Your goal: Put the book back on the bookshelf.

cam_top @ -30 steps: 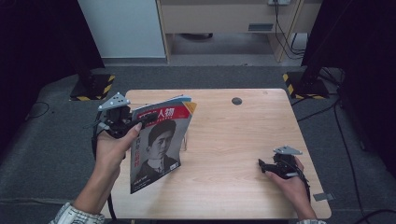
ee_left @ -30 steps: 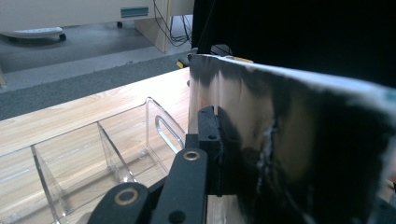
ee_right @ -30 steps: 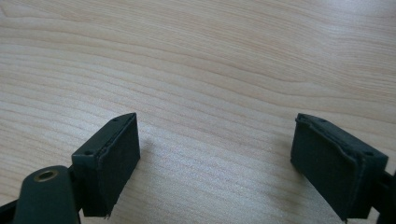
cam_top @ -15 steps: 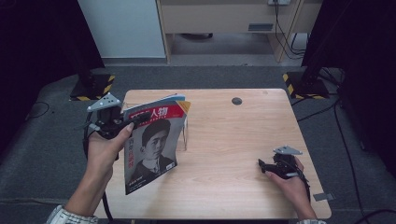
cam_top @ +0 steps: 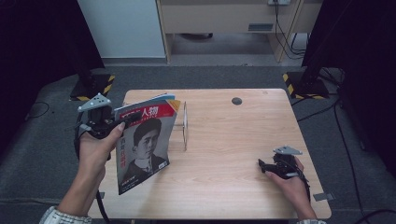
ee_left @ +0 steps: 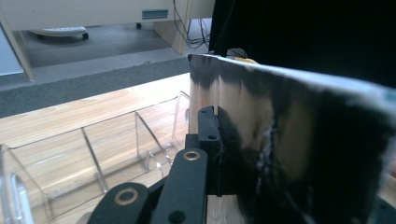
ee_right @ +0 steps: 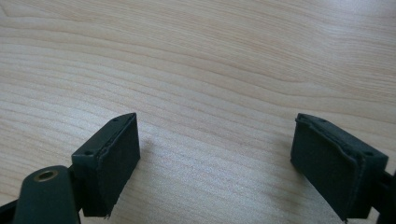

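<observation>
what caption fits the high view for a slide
Left gripper holds a magazine upright beside a clear rack; right gripper rests open on the wooden table.

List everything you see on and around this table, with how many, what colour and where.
magazine: one, red-titled cover with a portrait, held up over the table's left part
clear rack: one, transparent, on the table right of the magazine
table: one, light wood, centre
dark round spot: one, near the table's far edge
striped bases: two, black and yellow, on the floor beyond the table's far corners
left gripper: one, black, shut on the magazine's edge
right gripper: one, black, open, on the table's near right part
</observation>
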`<state>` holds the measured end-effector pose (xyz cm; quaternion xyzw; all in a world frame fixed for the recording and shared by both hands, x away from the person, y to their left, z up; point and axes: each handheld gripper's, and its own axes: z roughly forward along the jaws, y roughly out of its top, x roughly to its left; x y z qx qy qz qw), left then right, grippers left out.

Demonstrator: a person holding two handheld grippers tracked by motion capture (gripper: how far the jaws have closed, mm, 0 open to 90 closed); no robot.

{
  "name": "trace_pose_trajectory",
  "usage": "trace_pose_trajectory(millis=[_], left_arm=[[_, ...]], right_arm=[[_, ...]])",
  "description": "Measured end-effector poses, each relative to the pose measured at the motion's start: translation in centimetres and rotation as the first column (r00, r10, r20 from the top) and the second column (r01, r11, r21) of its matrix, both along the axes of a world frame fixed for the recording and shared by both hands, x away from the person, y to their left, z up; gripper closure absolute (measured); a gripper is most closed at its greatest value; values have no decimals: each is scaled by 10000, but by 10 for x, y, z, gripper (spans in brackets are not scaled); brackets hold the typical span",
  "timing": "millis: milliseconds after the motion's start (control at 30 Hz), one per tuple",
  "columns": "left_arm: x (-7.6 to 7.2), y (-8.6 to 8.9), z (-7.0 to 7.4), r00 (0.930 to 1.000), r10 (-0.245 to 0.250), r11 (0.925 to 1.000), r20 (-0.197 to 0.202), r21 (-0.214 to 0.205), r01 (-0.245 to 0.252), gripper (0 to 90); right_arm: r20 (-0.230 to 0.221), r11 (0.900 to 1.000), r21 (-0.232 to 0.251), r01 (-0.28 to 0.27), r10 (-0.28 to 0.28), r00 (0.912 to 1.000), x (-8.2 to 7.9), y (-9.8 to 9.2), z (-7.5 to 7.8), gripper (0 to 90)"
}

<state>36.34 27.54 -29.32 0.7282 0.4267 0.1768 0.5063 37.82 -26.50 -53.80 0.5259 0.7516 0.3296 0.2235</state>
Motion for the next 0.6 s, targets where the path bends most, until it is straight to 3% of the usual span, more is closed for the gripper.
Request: trace_pose_trajectory(millis=[600], left_arm=[[-3,20,-2,9992,399,9992,-23,-35,-399,867]], right_arm=[[2,10000,0,-1,1,10000,0,0,0,159]])
